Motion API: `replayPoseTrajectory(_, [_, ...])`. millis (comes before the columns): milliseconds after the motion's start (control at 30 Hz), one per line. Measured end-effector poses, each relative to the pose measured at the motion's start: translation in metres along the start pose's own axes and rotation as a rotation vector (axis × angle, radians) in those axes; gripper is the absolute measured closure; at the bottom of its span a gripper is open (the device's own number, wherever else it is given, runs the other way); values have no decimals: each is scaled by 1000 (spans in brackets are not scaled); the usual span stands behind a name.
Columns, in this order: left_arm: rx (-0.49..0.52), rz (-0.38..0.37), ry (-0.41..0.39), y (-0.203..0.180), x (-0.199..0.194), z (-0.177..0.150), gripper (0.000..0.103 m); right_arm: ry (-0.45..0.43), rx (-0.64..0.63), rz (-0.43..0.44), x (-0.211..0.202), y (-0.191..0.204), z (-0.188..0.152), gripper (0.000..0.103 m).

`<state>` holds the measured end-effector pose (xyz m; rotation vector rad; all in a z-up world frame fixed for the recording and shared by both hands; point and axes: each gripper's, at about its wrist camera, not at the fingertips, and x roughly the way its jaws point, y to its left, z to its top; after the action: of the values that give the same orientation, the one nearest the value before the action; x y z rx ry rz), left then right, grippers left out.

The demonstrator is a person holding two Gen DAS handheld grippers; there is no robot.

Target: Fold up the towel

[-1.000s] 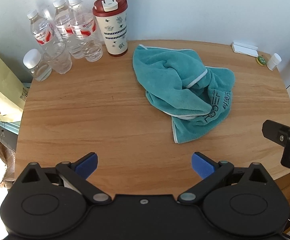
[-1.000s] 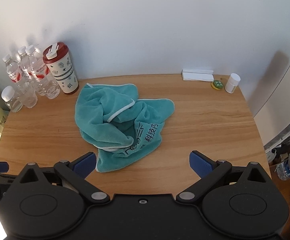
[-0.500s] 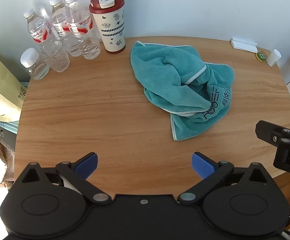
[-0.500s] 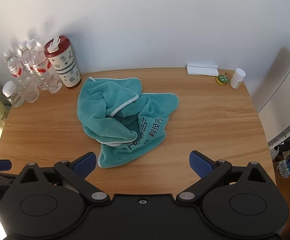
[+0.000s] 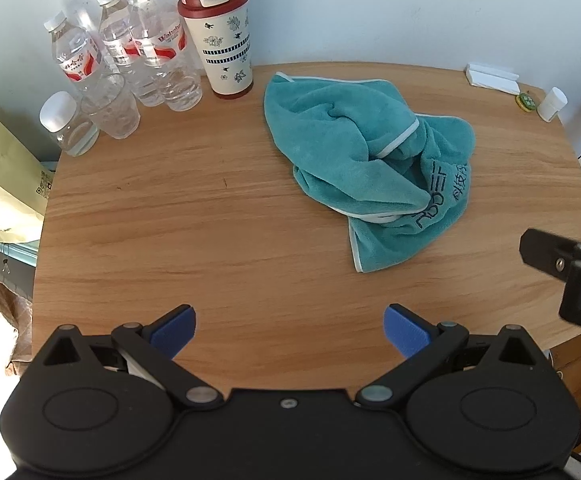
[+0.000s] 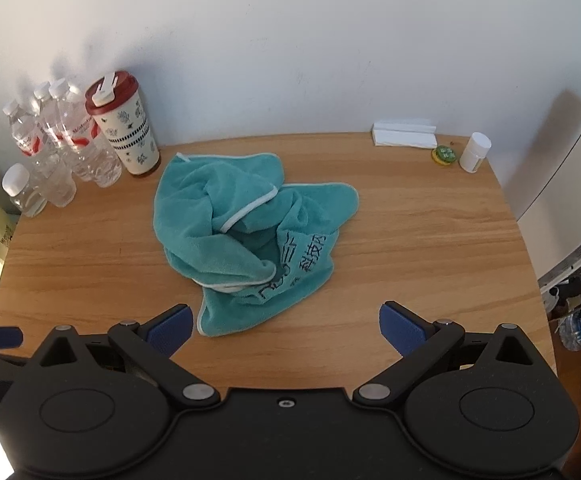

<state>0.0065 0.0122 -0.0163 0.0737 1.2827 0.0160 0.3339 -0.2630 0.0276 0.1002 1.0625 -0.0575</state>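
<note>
Teal towel (image 6: 246, 240) crumpled on the worktop (image 6: 410, 240)
Left tool (image 5: 290, 330) and right tool (image 6: 284, 326) hover nearby, fingers spread wide, empty

Bare table (image 5: 210, 240) left of towel (image 5: 354, 152); bottles (image 5: 146, 64) crowd far-left corner.

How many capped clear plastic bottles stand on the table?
4, clustered at the table's far left corner: three tall labelled ones beside the tumbler, one short in front. More may be hidden behind.
</note>
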Motion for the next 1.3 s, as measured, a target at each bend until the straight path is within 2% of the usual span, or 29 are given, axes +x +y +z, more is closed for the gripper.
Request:
replayPoseTrajectory(733, [40,-38,0,16,4,11,1,-7,16,-50,-2,17,-1,1])
replayPoseTrajectory(933, [71,-63,11,28,9,15,1,-69,52,-57,-8,17,-1,1])
replayPoseTrajectory(1033, [66,-66,15,39,12,20,1,-115,106,-38,-10,11,-2,1])
replayPoseTrajectory(1300, [89,-67,-11,56,23,26,1,-213,202,94,-8,-8,-12,1])
